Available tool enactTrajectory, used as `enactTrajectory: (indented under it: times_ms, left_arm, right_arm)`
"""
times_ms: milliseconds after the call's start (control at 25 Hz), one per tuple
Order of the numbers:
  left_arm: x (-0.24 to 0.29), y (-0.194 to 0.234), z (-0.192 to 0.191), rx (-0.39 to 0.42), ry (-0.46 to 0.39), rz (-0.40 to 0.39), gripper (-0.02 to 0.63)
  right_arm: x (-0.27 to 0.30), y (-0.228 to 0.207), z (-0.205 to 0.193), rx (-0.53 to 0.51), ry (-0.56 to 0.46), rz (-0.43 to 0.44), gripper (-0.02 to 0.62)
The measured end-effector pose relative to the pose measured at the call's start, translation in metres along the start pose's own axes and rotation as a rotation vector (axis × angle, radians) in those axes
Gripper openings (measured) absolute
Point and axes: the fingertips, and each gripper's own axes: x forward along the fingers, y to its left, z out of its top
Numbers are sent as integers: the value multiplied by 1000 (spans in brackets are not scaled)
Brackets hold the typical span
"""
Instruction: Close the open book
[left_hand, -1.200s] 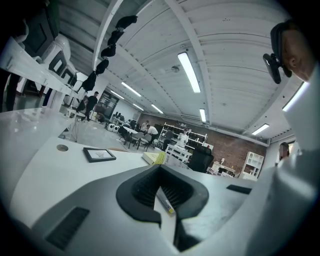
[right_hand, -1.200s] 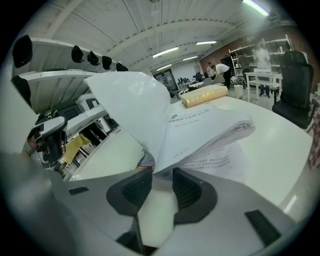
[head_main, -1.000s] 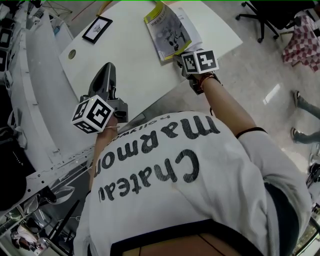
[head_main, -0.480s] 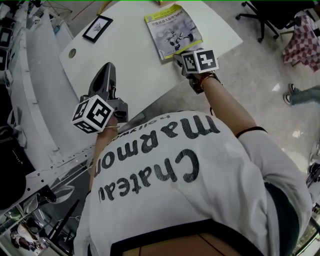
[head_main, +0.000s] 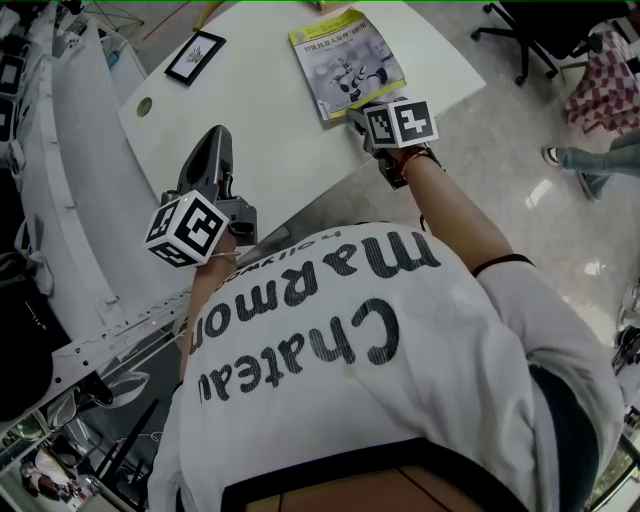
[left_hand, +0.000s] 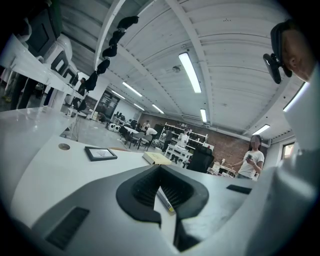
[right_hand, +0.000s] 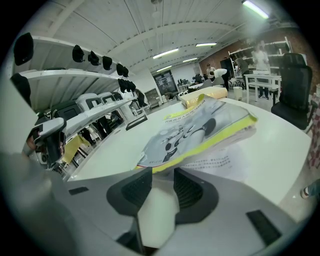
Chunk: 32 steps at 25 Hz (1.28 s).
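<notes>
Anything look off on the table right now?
Yes. The book isn't flat: its cover arches up near the right gripper, and a printed page pokes out underneath. Nothing else on the table stands out.

Book (head_main: 347, 62) is a thin paperback with a pale grey cover, a dark cartoon drawing and a yellow-green band along its edges. It lies cover-up on the white table (head_main: 260, 120), skewed, near the right-hand edge. From low down (right_hand: 200, 127) the cover's near edge rides slightly above a printed white page — not pressed flat.
</notes>
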Motion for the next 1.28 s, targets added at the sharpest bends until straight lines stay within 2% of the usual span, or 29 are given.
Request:
enactTrajectory:
  times_ms: [400,600,880,1280]
  left_arm:
    - [1,0,-5,-1,11,8,23]
    - [3,4,-18,-13,45,31,23]
    - [-1,5,-34,-22,82,50,23]
    - [-22,13,-32,-9,67,57,23]
  right_arm:
    - [0,0,0,-11,-9,-18,129]
    - [0,0,0,-14,-13,-21,129]
    - [-3,-1,1,26,-26,-18,140]
    - [-6,-2,1,123,-69,-96,150]
